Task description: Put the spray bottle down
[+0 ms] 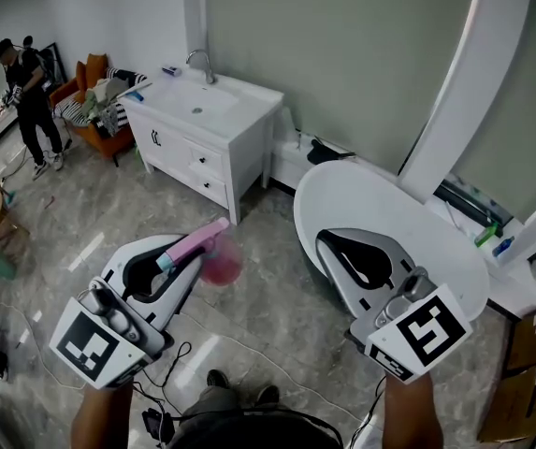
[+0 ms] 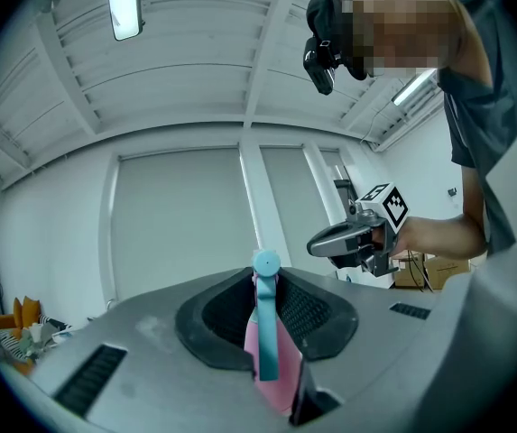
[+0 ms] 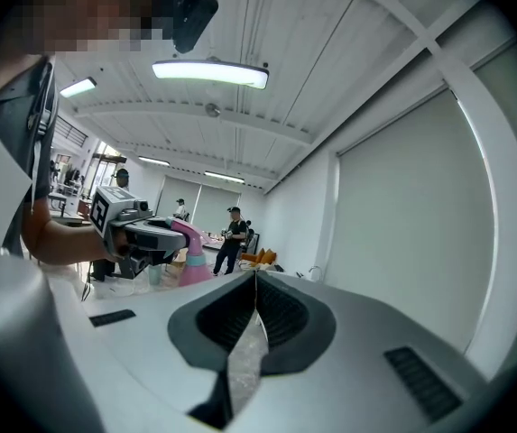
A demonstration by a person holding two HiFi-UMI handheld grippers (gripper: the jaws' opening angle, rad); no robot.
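My left gripper (image 1: 195, 248) is shut on a pink spray bottle (image 1: 213, 253) with a teal trigger, which it holds level above the floor, lower left in the head view. In the left gripper view the bottle (image 2: 267, 354) stands clamped between the dark jaws (image 2: 263, 332), its teal nozzle pointing away. My right gripper (image 1: 328, 243) hovers at the right over the bathtub, its jaws shut with nothing between them (image 3: 253, 307). Each gripper shows in the other's view: the right gripper (image 2: 348, 238), and the left gripper (image 3: 145, 234) with the bottle (image 3: 191, 258).
A white vanity (image 1: 213, 129) with a sink and faucet stands against the far wall. A white bathtub (image 1: 370, 199) lies under the right gripper. A person (image 1: 29, 101) stands far left by an orange armchair (image 1: 88, 110). Cardboard boxes (image 1: 525, 372) sit at the right, cables (image 1: 169, 363) on the marble floor.
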